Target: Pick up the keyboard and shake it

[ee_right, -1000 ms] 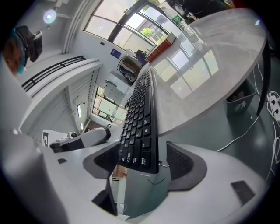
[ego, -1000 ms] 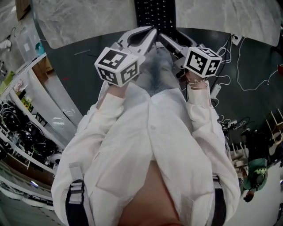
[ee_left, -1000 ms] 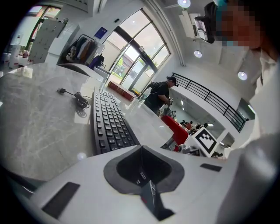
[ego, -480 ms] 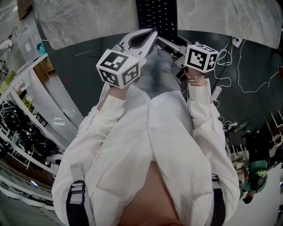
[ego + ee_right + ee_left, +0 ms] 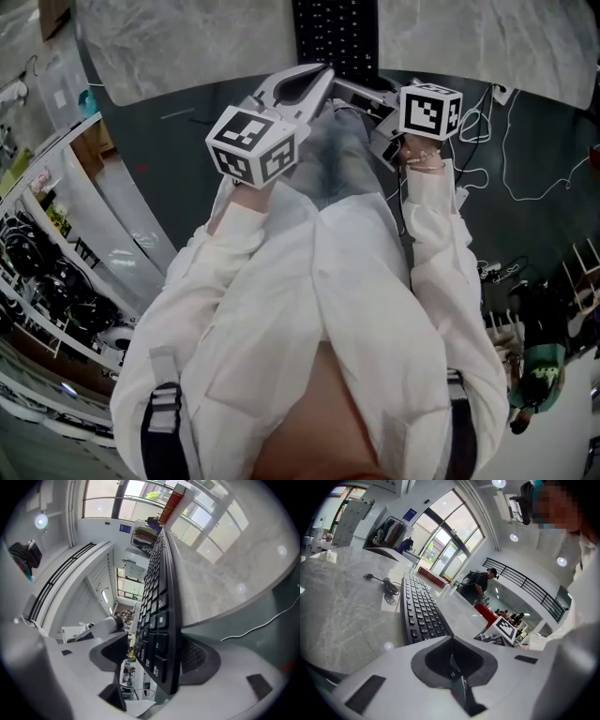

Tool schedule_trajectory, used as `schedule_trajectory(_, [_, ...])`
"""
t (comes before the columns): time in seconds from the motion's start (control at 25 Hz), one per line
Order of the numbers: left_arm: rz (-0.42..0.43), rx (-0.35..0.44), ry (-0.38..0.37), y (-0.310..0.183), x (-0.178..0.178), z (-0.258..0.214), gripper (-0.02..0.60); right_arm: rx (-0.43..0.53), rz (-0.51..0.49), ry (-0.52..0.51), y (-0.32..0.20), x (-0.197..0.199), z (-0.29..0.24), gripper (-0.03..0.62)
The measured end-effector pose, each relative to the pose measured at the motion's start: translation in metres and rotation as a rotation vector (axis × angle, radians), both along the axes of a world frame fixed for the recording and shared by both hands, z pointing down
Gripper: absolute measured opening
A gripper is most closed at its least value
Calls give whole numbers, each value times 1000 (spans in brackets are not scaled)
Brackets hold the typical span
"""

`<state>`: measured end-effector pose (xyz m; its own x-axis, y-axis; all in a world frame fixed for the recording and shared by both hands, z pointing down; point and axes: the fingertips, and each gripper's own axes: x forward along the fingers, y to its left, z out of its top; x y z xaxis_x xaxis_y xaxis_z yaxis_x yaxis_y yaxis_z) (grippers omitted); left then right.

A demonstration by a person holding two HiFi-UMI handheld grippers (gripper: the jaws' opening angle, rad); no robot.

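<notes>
Jaws shut, empty on left gripper [image 5: 451, 644], spread on right gripper [image 5: 157, 649] around one keyboard [image 5: 335, 33], one marble table [image 5: 187, 47]

Keyboard only partly in sight from above.
In your head view, the picture's top edge cuts off the keyboard [image 5: 334, 28] and the counter [image 5: 187, 47]; your left gripper [image 5: 325, 73] hides part of the keyboard's near end, at the counter's near edge.

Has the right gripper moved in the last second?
Yes. The right gripper has shifted up the head view, toward the table edge and the keyboard's near end.
</notes>
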<state>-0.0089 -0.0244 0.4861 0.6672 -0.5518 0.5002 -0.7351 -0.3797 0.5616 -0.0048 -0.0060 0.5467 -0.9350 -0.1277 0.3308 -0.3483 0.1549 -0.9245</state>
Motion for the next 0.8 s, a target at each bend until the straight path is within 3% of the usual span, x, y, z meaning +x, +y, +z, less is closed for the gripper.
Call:
schedule_trajectory(0.32, [-8,-3,-3,-3,-4,1,15,-26,-44,-35,2,-8,3,307])
schedule_trajectory(0.48, [-10,-1,-3,-3,-4,0,15,-14,-57,-54,-2,-11,2,229])
schedule_trajectory(0.8, [-15,4,-1,-4,-4,0,15,-6,-124,-119,-4,-17,0,222])
